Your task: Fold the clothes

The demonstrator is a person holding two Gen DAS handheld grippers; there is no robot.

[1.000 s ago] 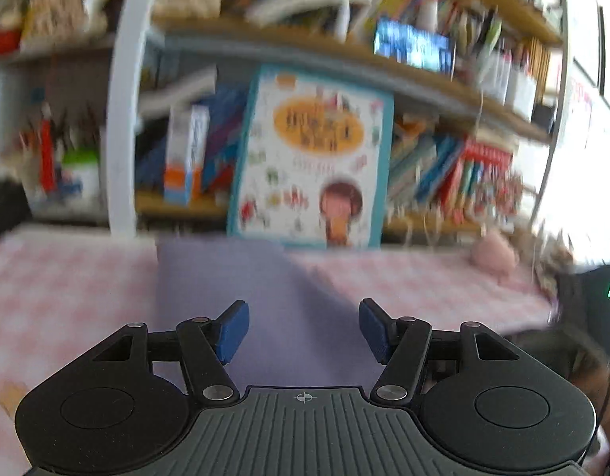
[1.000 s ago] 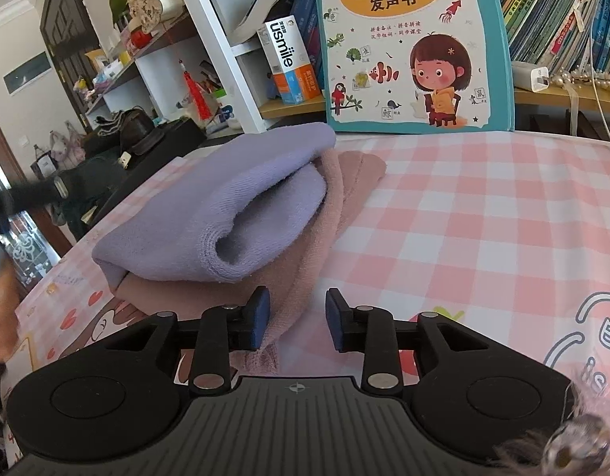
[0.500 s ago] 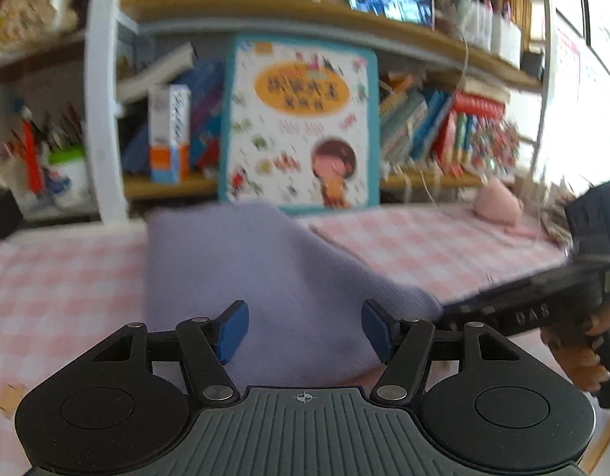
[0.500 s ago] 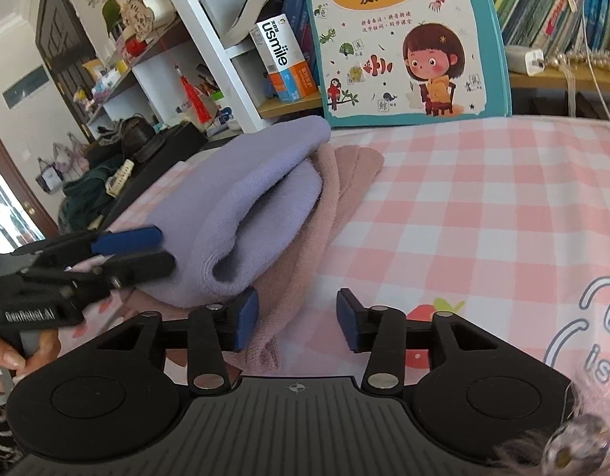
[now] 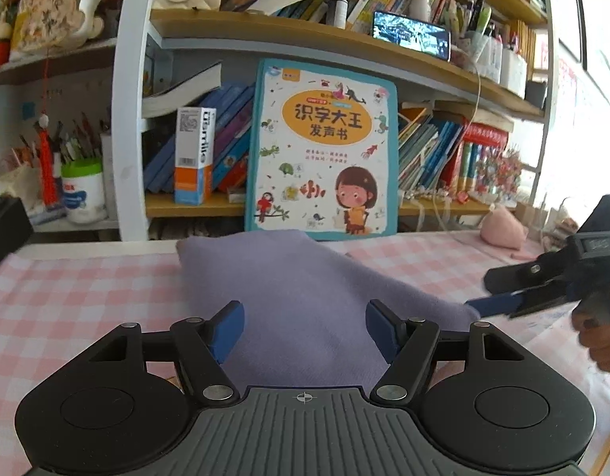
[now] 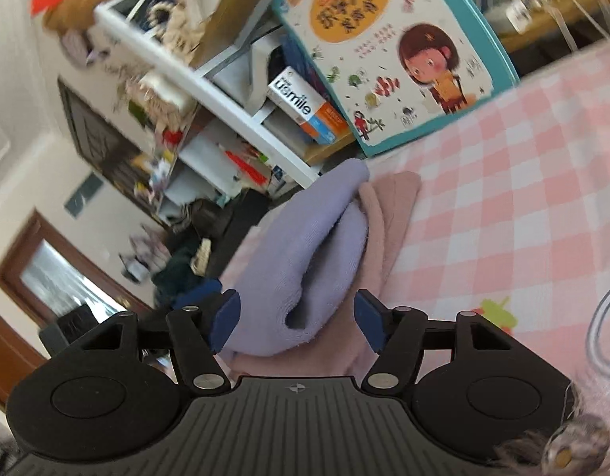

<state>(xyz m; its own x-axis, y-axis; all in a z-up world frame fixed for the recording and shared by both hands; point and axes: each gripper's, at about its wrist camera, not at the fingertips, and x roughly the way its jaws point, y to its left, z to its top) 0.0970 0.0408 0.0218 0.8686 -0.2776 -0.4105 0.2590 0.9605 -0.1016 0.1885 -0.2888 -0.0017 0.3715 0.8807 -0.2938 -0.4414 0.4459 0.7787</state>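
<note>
The folded lavender towel [image 5: 305, 297] runs lengthwise away from my left gripper [image 5: 303, 327]; my right gripper [image 6: 295, 321] faces its rolled end. Both jaws are opening, gripping nothing.

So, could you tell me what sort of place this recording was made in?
Most likely a home, perhaps a child's room or study: crowded bookshelves, a children's picture book propped against them, and folded purple and pink cloths on a pink checked tablecloth.

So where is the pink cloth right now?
In the right wrist view the pink cloth lies on the checked tablecloth, underneath the folded purple towel and sticking out on its right side, just below the propped-up children's book.
</note>
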